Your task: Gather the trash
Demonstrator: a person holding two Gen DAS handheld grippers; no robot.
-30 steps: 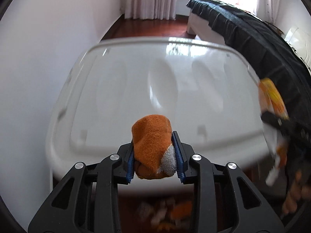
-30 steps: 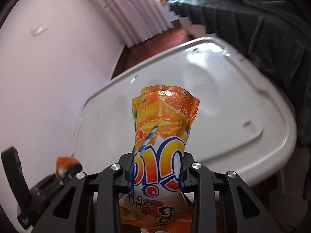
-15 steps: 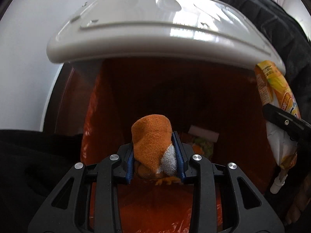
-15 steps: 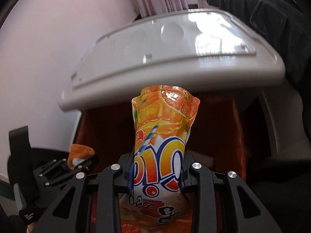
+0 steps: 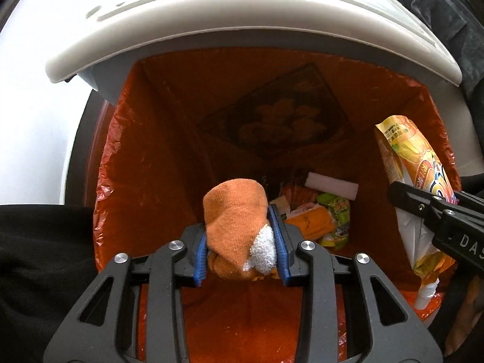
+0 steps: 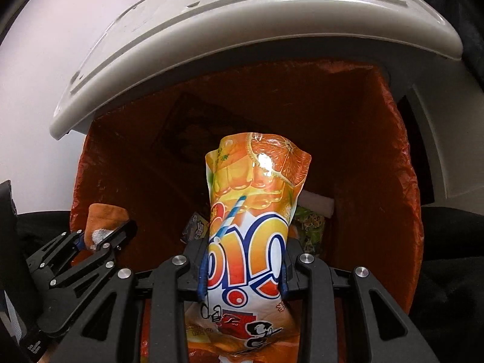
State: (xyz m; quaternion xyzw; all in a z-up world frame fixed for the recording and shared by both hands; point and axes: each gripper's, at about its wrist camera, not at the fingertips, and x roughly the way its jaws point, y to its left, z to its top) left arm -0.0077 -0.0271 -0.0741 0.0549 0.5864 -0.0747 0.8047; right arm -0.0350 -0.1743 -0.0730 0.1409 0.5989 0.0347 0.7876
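My left gripper (image 5: 240,242) is shut on an orange and white sock (image 5: 234,220) and holds it over the open trash bin. The bin is lined with an orange bag (image 5: 157,151) and its white lid (image 5: 242,9) stands raised behind. My right gripper (image 6: 243,260) is shut on an orange juice pouch (image 6: 251,211) and holds it over the same bin (image 6: 378,166). The pouch also shows at the right of the left wrist view (image 5: 414,163). The sock and left gripper show at the left of the right wrist view (image 6: 101,227).
Several wrappers and a white block (image 5: 331,186) lie at the bin's bottom. A white wall (image 5: 30,106) stands to the left. Dark fabric (image 5: 438,9) lies behind the lid at the right, and black cloth (image 5: 39,257) flanks the bin's front.
Both grippers have moved from facing the top of the white lid to over the open bin and are now closer above its inside. Each still holds its item.
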